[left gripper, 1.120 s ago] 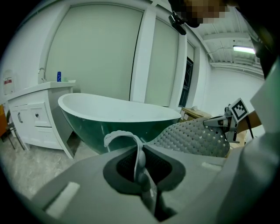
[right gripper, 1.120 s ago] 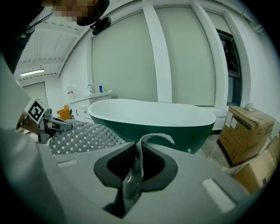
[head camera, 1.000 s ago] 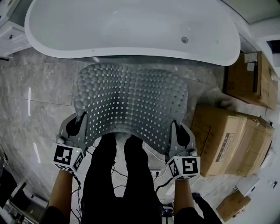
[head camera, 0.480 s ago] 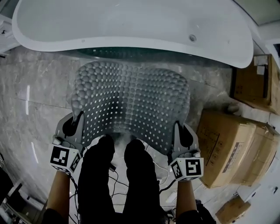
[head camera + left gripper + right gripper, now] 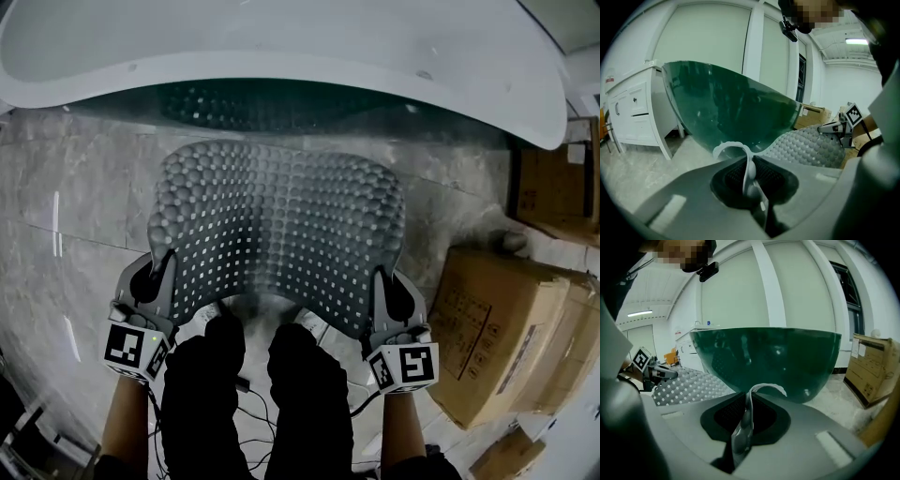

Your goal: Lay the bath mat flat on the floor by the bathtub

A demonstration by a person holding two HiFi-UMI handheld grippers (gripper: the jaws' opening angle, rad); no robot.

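A grey bath mat (image 5: 277, 230) covered in bumps and small holes hangs stretched between my two grippers above the marble floor, bulging upward in the middle. Its far edge lies close to the green-sided bathtub (image 5: 281, 56). My left gripper (image 5: 161, 272) is shut on the mat's near left corner, and a thin fold of mat (image 5: 749, 171) is pinched between its jaws. My right gripper (image 5: 386, 286) is shut on the near right corner, where the pinched mat edge (image 5: 746, 420) stands up. The bathtub (image 5: 726, 112) fills both gripper views (image 5: 773, 359).
Cardboard boxes (image 5: 511, 328) stand on the floor at the right, close to my right gripper. A white cabinet (image 5: 633, 112) stands left of the tub. The person's dark trouser legs (image 5: 253, 394) and loose cables lie between the grippers.
Both grippers have carried the mat forward toward the tub and lower. The tub now sits higher in the head view. Both grips are unchanged.
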